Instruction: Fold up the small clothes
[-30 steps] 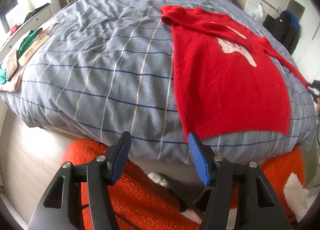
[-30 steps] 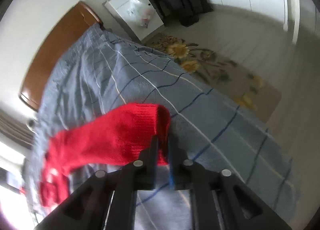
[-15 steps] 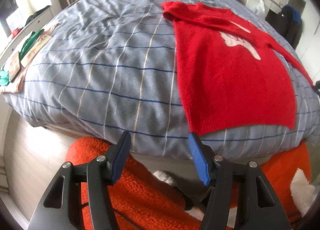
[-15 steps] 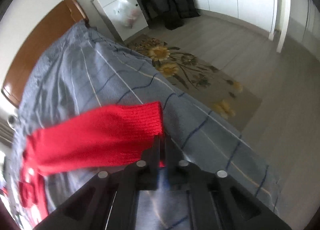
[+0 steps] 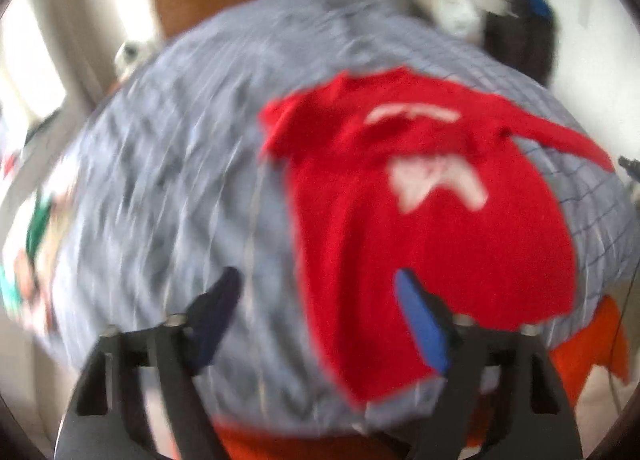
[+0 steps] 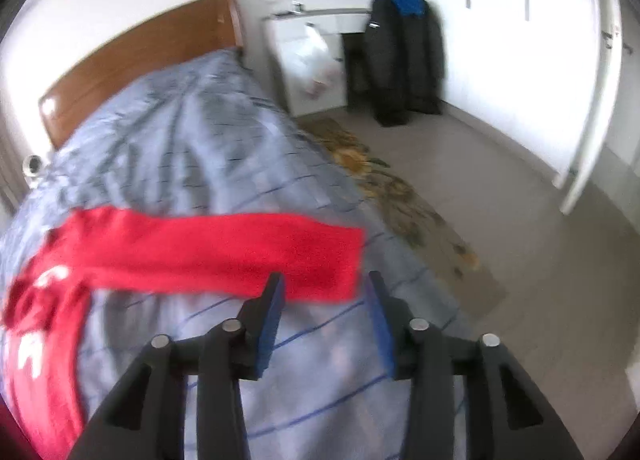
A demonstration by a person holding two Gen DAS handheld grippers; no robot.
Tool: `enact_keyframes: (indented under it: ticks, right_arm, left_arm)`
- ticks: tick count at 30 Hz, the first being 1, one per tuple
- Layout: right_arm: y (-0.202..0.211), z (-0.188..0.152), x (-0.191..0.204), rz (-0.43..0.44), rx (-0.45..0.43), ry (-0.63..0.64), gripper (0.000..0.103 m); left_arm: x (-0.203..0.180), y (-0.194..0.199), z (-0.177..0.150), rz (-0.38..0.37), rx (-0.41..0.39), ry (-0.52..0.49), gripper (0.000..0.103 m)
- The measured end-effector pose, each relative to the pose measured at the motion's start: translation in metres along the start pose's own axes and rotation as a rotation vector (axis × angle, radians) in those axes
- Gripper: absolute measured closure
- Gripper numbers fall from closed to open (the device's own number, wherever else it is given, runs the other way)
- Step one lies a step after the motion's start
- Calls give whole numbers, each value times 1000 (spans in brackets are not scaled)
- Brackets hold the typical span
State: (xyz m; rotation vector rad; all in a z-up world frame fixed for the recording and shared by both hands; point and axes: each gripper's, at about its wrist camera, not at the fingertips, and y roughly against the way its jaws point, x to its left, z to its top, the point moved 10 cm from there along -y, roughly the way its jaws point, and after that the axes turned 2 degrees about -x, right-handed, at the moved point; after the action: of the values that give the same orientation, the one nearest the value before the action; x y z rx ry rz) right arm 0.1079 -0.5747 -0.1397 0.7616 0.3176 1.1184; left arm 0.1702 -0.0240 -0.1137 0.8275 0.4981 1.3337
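Bedroom light falls on a bed (image 6: 208, 148) dressed in a grey-blue checked duvet, with a wooden headboard (image 6: 132, 56) at its far end.

Nearest the right wrist camera, the right claw (image 6: 326, 296) stands with its blue-padded jaws apart and nothing between them; the cuff end of the sweater's sleeve (image 6: 224, 256) lies on the duvet just beyond its tips, stretched straight out toward the bed's edge. The left claw (image 5: 320, 296) is likewise apart and empty, hovering over the near hem of the red knit sweater (image 5: 432, 228), which lies flat on the duvet with its pale chest motif upward. That view is badly motion-blurred, so fine detail is lost.

Judging by this, the spreading-out step looks finished on the right side: the sleeve is laid out and free. The next move probably calls for a fresh grip, on the sleeve or a side edge, to carry it across the body for the first fold, while keeping the knit from dragging and bunching.

Farther off stand a white cabinet with a plastic bag (image 6: 316, 64), a dark coat (image 6: 404, 60) and white wardrobe doors (image 6: 520, 40); a floral rug (image 6: 404, 196) lies on the floor.

No brand, label or writing is readable; the motif on the sweater is too blurred to make out.
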Motion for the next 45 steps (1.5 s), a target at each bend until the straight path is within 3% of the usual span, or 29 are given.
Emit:
enact_keyframes:
  ticks: [3, 7, 12, 15, 16, 17, 18, 19, 22, 25, 27, 29, 33, 36, 39, 45]
  right_arm:
    - [19, -35, 25, 93, 9, -17, 52]
    - [36, -91, 47, 125, 14, -2, 52]
    - [61, -146, 63, 173, 38, -43, 52]
    - [71, -164, 70, 190, 54, -36, 52]
    - [73, -167, 73, 191, 56, -23, 52]
    - [76, -167, 77, 190, 48, -5, 52]
    - [76, -166, 80, 189, 42, 7, 52]
    - [77, -167, 83, 188, 35, 17, 52]
    - [74, -167, 91, 185, 33, 53, 52]
    - [72, -169, 93, 187, 37, 57, 52]
    - [71, -170, 90, 189, 39, 44, 52]
    - [67, -171, 87, 189, 48, 28, 52]
    - [60, -174, 88, 183, 70, 19, 52]
    - [59, -176, 94, 174, 75, 43, 52]
    - [58, -177, 100, 164, 79, 68, 52]
    - [53, -182, 104, 144, 102, 94, 52]
  left_arm:
    - [-53, -36, 41, -36, -7, -224, 12]
    - [-101, -108, 65, 30, 18, -448, 12]
    - [-127, -168, 75, 90, 93, -501, 12]
    - [-135, -179, 86, 111, 62, -481, 17]
    - [-137, -182, 90, 98, 59, -453, 37]
    - [-138, -185, 92, 71, 76, -410, 80]
    - [-137, -187, 92, 51, 103, -360, 100]
    - [-131, -187, 94, 50, 119, -305, 100]
    - [-103, -165, 106, 56, 60, -169, 100]
    - [-29, -133, 114, 75, 11, 38, 100]
    - [44, -115, 106, 138, -6, 203, 100]
    - [137, -99, 80, 282, 6, 363, 100]
    - [254, -92, 5, 492, 132, 570, 100]
    - [290, -92, -34, 568, 164, 638, 100]
    - [305, -102, -64, 551, 197, 723, 100]
    - [302, -123, -81, 564, 247, 754, 101]
